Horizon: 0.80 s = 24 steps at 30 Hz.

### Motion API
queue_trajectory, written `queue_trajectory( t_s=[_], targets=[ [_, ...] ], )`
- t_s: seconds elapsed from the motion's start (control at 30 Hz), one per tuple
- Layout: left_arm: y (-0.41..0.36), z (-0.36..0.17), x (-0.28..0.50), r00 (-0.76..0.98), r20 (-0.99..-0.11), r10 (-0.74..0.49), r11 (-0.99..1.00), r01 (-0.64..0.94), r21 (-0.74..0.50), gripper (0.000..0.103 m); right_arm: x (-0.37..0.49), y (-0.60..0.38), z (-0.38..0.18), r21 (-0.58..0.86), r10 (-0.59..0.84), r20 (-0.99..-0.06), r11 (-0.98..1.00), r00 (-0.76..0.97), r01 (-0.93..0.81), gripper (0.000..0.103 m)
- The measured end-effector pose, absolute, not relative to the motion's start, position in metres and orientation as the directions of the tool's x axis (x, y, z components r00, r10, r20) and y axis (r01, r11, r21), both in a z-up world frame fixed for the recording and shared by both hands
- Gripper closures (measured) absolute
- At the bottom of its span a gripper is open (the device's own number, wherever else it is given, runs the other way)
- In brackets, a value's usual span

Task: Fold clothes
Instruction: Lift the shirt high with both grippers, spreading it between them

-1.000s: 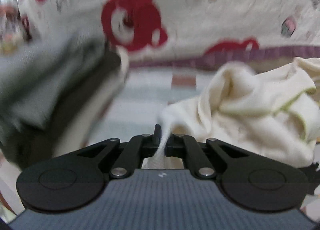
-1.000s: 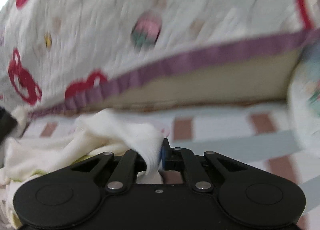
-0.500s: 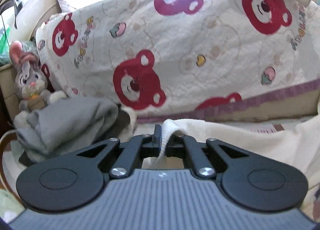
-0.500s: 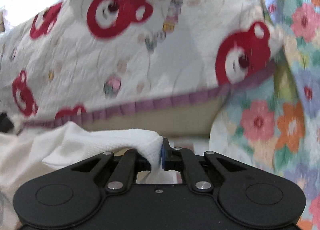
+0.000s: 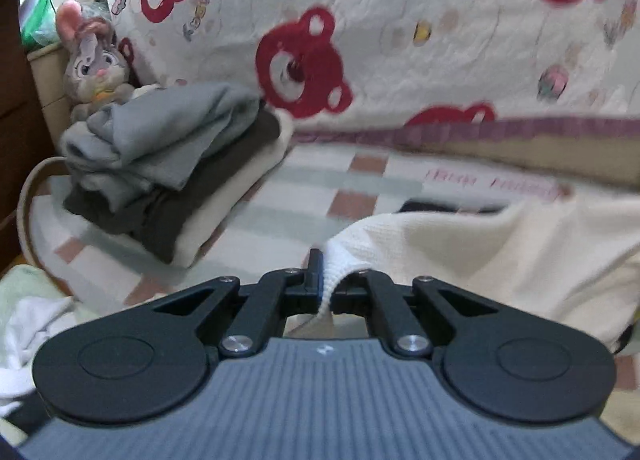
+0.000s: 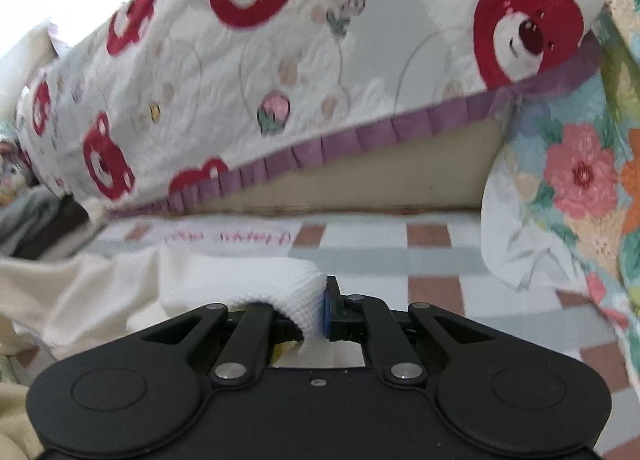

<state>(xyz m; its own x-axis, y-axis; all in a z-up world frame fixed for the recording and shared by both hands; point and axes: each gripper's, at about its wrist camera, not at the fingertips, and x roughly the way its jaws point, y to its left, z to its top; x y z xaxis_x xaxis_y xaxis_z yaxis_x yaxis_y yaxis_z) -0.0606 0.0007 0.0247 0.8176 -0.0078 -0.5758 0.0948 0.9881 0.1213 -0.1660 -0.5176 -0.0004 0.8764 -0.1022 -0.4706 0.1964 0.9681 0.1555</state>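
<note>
Left gripper point(image 5: 325, 292) and right gripper point(image 6: 316, 312) each clamp a ribbed edge of the cream garment point(image 5: 500, 256), apparently stretching it over the checked sheet point(image 5: 352, 196) for folding, folded stack point(image 5: 168, 172) at ten o'clock.

The left gripper point(image 5: 322, 292) has black linkage arms, silver screws and a ribbed grey body; the right gripper point(image 6: 316, 312) is all black with blue pads.
</note>
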Motion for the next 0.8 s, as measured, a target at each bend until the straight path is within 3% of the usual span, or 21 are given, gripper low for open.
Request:
queue_trajectory(
  t_s=[0.2, 0.5, 0.63, 0.8],
  targets=[
    [-0.019, 0.064, -0.055, 0.87, -0.488, 0.074, 0.959, 0.073, 0.275, 0.101, -0.16, -0.547, 0.032, 0.029, -0.074, -0.454, 0.995, 0.888, 0.097, 0.098],
    [-0.014, 0.15, -0.057, 0.926, -0.375, 0.035, 0.975, 0.05, 0.217, 0.102, -0.187, -0.565, 0.089, 0.053, -0.053, -0.339, 0.996, 0.939, 0.075, 0.098],
    [-0.025, 0.174, -0.073, 0.951, -0.31, 0.019, 0.961, 0.069, 0.269, 0.102, -0.205, -0.563, 0.115, 0.035, -0.059, -0.298, 0.997, 0.953, 0.073, 0.098],
    [-0.025, 0.206, -0.092, 0.971, -0.237, -0.011, 0.969, 0.069, 0.237, 0.102, -0.237, -0.574, 0.152, 0.104, -0.02, -0.231, 0.994, 0.973, 0.045, 0.098]
  ],
)
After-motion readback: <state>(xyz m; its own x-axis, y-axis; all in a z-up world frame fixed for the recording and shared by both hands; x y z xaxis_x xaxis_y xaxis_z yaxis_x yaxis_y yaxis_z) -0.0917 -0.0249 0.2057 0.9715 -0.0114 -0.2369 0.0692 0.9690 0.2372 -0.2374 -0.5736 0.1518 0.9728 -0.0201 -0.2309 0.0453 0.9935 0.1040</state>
